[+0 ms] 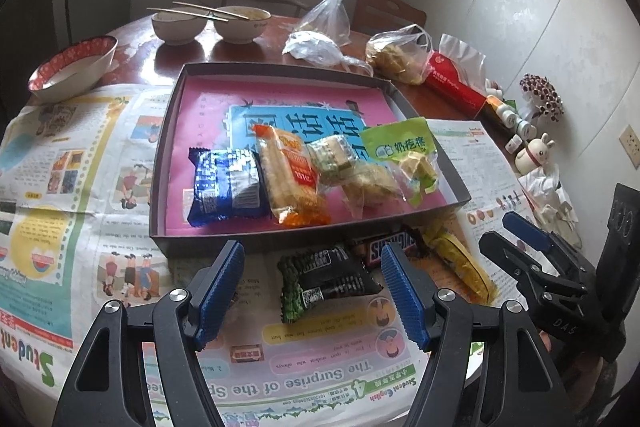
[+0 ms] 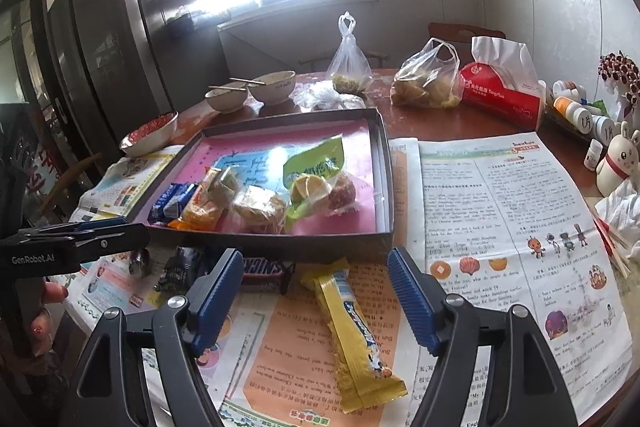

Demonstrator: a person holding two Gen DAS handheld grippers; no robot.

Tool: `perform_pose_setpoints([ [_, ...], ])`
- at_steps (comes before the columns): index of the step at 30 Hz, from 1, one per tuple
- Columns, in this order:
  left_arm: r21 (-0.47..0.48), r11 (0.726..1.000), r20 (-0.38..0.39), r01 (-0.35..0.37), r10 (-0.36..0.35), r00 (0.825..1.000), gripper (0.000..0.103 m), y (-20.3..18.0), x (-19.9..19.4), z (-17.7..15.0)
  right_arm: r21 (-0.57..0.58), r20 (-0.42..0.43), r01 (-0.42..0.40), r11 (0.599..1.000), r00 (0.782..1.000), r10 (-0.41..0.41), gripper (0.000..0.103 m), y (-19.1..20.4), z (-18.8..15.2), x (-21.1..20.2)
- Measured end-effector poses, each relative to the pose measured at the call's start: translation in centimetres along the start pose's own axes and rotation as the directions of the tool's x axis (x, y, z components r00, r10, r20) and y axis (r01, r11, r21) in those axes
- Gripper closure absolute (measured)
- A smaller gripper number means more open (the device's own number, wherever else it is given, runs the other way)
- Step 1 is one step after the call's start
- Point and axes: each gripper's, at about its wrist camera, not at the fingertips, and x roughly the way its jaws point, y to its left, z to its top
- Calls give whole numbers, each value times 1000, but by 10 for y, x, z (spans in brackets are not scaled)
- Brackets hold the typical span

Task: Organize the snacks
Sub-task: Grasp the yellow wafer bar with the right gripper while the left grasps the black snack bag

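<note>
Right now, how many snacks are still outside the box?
3: black packet, Snickers bar and yellow bar, all on the newspaper in front of the box. More could be hidden.

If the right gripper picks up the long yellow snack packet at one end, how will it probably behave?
The long yellow plastic snack packet lies flat on the newspaper, so it seems light. Its film looks glossy, perhaps slippery. Its crimped ends probably flex, though the contents may stiffen the middle.
</note>
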Motion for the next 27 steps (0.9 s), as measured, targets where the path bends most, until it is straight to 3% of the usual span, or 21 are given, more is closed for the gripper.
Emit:
perform_pose_setpoints([
  [18, 4, 1000, -56, 7, -6, 998, 30, -7, 15, -9, -18, -46, 10, 1000, 999, -10, 28, -2, -14, 7],
  [27, 14, 1000, -82, 10, -9, 997, 30, -9, 24, -13, -55, -79, 49, 997, 995, -54, 28, -3, -25, 16],
])
